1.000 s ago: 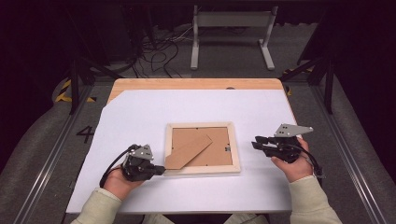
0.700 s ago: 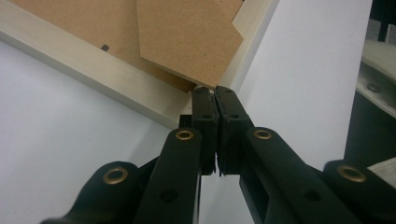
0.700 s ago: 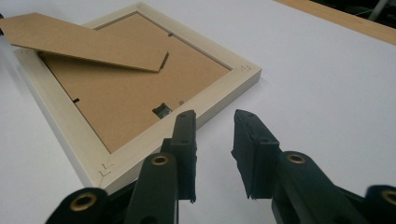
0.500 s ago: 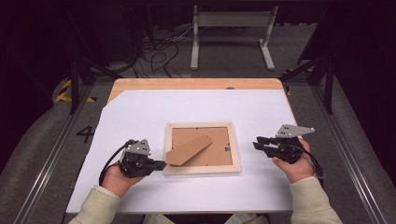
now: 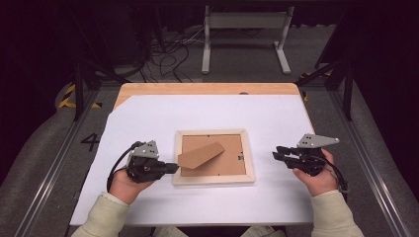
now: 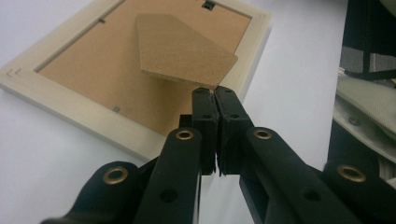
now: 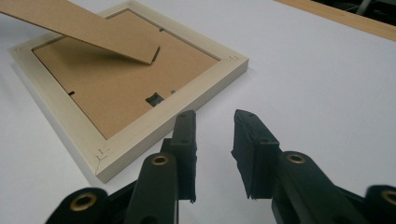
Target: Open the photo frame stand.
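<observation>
I have a wooden table (image 5: pixel 207 89) in front of me, nearly all of it covered by a white sheet (image 5: pixel 207 111) that leaves a strip of bare wood along the far edge and at the far left corner. In the middle of the sheet, toward the near side, lies a pale wooden picture frame (image 5: pixel 214 179), face down and flat, its brown backing board (image 5: pixel 225 163) turned up. A brown easel stand (image 5: pixel 200 155) is attached to that backing; it slants from the frame's middle toward the near left and is lifted off the board, as the shadow under it in the right gripper view tells me.

My left gripper (image 5: pixel 170 168) sits at the frame's left rail, tips touching or just over the wood. In the left gripper view its jaws are pressed together with no gap, and the tips meet right at the free corner of the stand (image 6: pixel 184 50); I cannot tell whether that corner is pinched between them or merely touches them.

My right gripper (image 5: pixel 277 152) rests on the sheet to the right of the frame, near it but apart, pointing left toward it. Its jaws stand spread with white sheet showing between them, and they hold nothing.
</observation>
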A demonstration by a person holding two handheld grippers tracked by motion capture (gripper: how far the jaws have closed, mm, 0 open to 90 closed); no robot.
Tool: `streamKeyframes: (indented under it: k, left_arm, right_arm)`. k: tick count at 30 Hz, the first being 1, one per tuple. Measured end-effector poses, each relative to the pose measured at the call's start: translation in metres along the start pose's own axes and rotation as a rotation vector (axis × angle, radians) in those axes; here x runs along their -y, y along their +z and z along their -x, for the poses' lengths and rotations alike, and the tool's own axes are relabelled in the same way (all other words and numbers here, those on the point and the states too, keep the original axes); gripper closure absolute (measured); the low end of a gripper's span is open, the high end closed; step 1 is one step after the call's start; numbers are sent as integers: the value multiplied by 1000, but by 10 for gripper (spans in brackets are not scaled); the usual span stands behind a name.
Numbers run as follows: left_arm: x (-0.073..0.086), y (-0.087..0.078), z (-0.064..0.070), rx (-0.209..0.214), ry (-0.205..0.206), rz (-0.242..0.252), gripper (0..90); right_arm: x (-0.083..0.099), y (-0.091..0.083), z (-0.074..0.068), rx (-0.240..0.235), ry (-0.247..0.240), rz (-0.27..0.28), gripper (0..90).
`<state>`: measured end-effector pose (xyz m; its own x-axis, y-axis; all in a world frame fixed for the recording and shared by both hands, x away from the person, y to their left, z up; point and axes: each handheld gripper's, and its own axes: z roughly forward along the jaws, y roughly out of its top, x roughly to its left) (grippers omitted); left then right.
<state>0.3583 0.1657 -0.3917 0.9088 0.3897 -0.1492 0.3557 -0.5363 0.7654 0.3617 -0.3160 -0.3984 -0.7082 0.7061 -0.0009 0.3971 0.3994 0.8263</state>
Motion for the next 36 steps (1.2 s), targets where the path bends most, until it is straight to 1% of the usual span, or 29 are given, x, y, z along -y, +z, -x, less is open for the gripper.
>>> streamKeyframes:
  k: [4, 7, 9, 10, 12, 14, 18, 19, 20, 21, 22, 25, 27, 36]
  left_arm:
    - [-6, 0, 1, -4, 5, 27, 875]
    - [-11, -1, 0, -8, 1, 56, 874]
    - [-13, -2, 0, -11, -9, 76, 873]
    - [-13, -2, 0, -11, -9, 76, 871]
    - [-16, -3, -2, -18, -15, 104, 869]
    - [-18, -4, -2, -11, -30, 118, 870]
    - [-23, -3, -2, -12, -38, 133, 870]
    - [-25, -3, -2, -13, -31, 139, 870]
    - [-27, -3, -1, -18, -31, 142, 870]
    - [-28, -2, -1, -12, -33, 149, 870]
    - [-29, -2, -1, -18, -30, 152, 869]
    - [-32, -1, 0, -16, -34, 159, 868]
    - [-37, 1, -1, -15, -40, 171, 868]
    - [-48, 7, -2, -6, -62, 192, 863]
  right_arm:
    - [3, -4, 1, 9, 6, 1, 694]
    - [5, -7, 2, 17, 10, 0, 694]
    - [6, -9, 2, 21, 13, -1, 694]
    - [6, -9, 2, 21, 13, -1, 694]
    - [7, -11, 2, 25, 16, 2, 694]
    - [7, -12, 3, 29, 17, 4, 695]
    - [7, -12, 3, 32, 20, 2, 694]
    - [7, -12, 3, 31, 20, 3, 695]
    - [7, -12, 3, 30, 20, 3, 695]
    - [7, -12, 3, 30, 19, 3, 694]
    - [7, -12, 3, 30, 19, 3, 694]
    - [7, -12, 3, 29, 19, 3, 694]
    - [7, -12, 4, 28, 20, 3, 694]
    - [8, -11, 4, 28, 25, 1, 692]
